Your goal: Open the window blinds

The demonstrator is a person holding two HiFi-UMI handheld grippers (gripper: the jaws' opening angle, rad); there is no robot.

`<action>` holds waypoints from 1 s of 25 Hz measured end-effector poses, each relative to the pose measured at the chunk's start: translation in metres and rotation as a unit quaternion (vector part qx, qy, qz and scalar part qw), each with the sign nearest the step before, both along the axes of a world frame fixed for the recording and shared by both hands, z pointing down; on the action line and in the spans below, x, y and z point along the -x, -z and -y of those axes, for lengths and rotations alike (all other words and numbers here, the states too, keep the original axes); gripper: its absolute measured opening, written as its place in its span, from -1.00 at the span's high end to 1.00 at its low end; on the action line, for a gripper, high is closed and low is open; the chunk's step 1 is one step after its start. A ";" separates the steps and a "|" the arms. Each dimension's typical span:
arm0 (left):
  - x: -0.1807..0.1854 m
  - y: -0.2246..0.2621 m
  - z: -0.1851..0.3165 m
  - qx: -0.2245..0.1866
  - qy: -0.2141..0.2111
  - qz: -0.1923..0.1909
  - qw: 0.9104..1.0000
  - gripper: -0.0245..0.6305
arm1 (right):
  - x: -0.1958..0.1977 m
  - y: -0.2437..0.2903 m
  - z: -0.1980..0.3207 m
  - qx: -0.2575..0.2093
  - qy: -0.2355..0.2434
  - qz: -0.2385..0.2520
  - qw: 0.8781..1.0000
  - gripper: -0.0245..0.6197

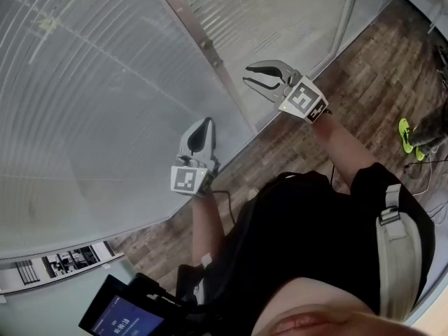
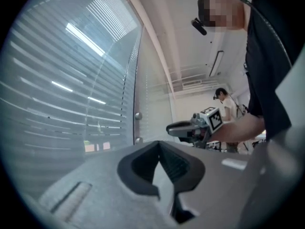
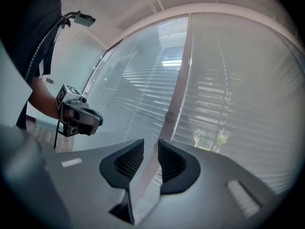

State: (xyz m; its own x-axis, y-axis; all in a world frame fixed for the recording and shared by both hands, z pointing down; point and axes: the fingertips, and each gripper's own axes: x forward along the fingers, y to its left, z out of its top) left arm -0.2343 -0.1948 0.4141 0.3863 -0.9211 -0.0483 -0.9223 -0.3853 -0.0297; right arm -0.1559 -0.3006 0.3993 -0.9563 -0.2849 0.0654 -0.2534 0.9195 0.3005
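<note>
Slatted blinds (image 1: 105, 103) cover the window before you; your left hand-held gripper (image 1: 206, 123) is closed on nothing, and your right hand-held gripper (image 1: 246, 74) has its jaws parted, empty.

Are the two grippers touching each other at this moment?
Apart. The head view shows the left gripper and the right gripper clearly separated, with the window frame running between them.

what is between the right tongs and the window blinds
Nothing shows there: in the right gripper view the right tongs stand open and empty, short of the window blinds, aimed at the pale frame post between panels.
</note>
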 end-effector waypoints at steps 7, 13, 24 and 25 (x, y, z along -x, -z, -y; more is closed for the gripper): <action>-0.010 0.000 -0.004 -0.001 -0.034 -0.003 0.999 0.92 | 0.009 0.017 0.000 -0.087 -0.026 -0.057 0.994 0.54; -0.030 0.000 0.001 -0.006 -0.051 0.008 0.999 0.92 | 0.003 0.033 0.022 -0.198 -0.070 -0.144 0.967 0.37; -0.019 -0.003 -0.002 -0.004 -0.058 0.019 0.998 0.92 | 0.037 0.044 0.036 -0.331 -0.094 -0.242 0.907 0.35; -0.018 -0.002 -0.002 -0.006 -0.057 0.019 0.998 0.92 | 0.040 0.044 0.037 -0.336 -0.094 -0.246 0.904 0.35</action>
State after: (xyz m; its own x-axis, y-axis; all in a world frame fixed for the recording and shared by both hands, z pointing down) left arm -0.2165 -0.1925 0.4161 0.4911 -0.8701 -0.0417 -0.8702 -0.4878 -0.0688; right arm -0.1962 -0.3373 0.3556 -0.7892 -0.5729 0.2212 -0.0700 0.4417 0.8944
